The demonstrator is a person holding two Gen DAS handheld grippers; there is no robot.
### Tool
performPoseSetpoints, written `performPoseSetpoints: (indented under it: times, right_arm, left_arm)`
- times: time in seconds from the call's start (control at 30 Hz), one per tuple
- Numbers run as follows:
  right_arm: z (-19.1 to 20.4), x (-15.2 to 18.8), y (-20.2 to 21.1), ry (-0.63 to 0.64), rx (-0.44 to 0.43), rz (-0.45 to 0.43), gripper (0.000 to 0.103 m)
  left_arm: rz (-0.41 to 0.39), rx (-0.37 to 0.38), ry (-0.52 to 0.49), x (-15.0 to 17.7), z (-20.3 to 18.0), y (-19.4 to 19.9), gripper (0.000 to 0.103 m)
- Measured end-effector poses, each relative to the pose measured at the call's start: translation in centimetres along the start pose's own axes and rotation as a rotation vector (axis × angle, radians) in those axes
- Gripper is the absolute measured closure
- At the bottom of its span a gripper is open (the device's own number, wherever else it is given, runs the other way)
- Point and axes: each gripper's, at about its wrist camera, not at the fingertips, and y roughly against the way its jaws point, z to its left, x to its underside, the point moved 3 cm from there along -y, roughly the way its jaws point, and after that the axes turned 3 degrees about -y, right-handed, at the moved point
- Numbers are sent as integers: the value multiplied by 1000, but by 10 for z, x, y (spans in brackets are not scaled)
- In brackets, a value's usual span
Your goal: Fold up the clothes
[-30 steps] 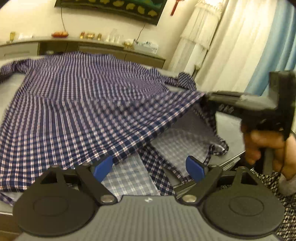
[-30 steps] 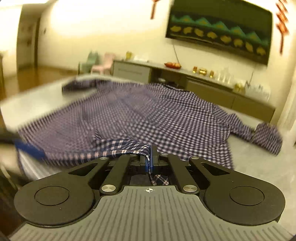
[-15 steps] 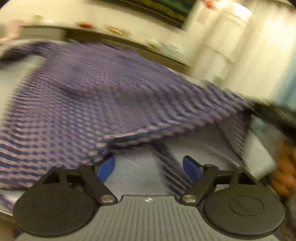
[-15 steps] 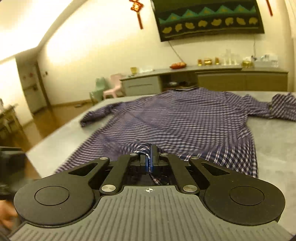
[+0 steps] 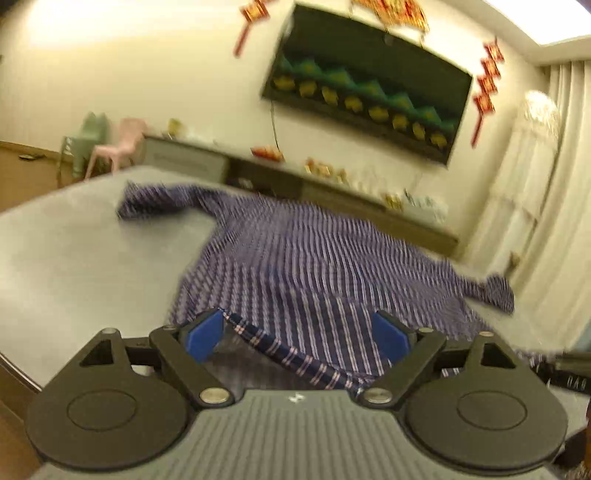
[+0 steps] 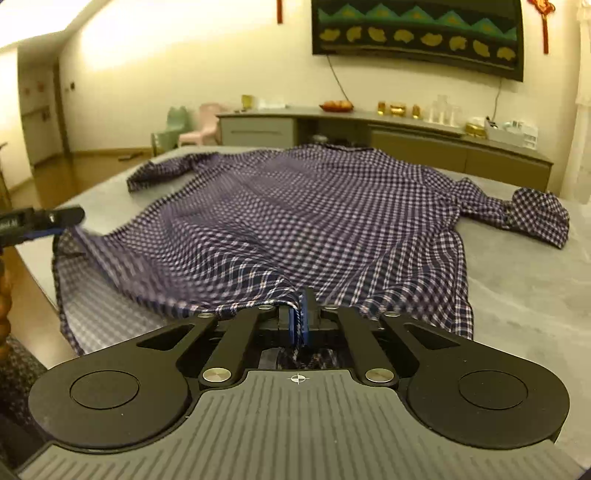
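A blue-and-white checked shirt lies spread on the grey table, sleeves out to both sides. My left gripper is open and its jaws are still opening. The shirt's near hem runs slantwise between its blue pads, which do not press on it. In the right wrist view the shirt fills the table. My right gripper holds a pinch of the lifted hem, and its jaws are starting to open. The left gripper shows at the left edge, by the hem's corner.
The table's near-left edge drops to a wooden floor. A long sideboard with small items stands behind the table, under a dark wall screen. Small pink and green chairs sit at the back left. Curtains hang at the right.
My left gripper has swung left along the hem and now faces the shirt from its left corner, its jaws narrowing, then widening. The right gripper's hold on the hem has loosened slightly.
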Motion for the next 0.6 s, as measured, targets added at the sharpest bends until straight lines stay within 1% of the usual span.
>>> performPoseSetpoints:
  times: [0.03,0.07,0.1,0.13,0.17,0.2,0.23,0.27,0.3,0.33,0.37,0.4,0.43,0.47,0.5,0.53,0.57,0.6]
  right_arm:
    - [1,1,0,16,8,6,90]
    - [2,3,1,33,14,13,81]
    - [2,4,1,51,21,21,70]
    - [3,7,2,67,23,31,64]
    - [1,11,4,84,26,46,58]
    - [-1,14,4,106,44,65,54]
    - [-2,18,4,141,84,83,53]
    - [-4,23,3,183,132,98,51]
    - [-4,29,3,235,186,109,43]
    - [-5,34,3,285,232,110,40]
    - [-4,38,3,329,268,107,35]
    - [-5,40,4,351,285,105,33]
    - [-6,42,5,356,289,102,34]
    - [-6,43,7,362,292,99,36]
    - [-8,43,9,351,283,97,47]
    - [-9,41,12,327,255,94,60]
    - [-11,38,15,300,220,86,93]
    - [-9,35,22,280,183,61,102]
  left_arm:
    - [15,-10,8,4,3,-5,13]
    - [29,-20,16,8,6,-9,13]
    - [44,-31,25,13,9,-14,13]
    - [58,-41,35,17,13,-19,13]
    - [69,-53,68,16,23,-21,13]
    - [78,-66,101,15,33,-24,13]
    - [83,-74,132,15,41,-26,13]
    - [88,-81,162,15,48,-27,13]
    - [92,-86,181,14,51,-32,13]
    - [95,-91,200,13,55,-36,13]
    - [98,-96,218,12,58,-40,13]
    - [99,-100,224,13,57,-38,13]
    - [95,-105,222,12,59,-40,14]
    - [89,-111,221,12,62,-41,20]
    - [78,-119,217,11,65,-39,25]
    - [80,-127,214,9,69,-36,56]
    - [78,-129,225,5,76,-34,102]
    - [65,-128,263,1,84,-25,100]
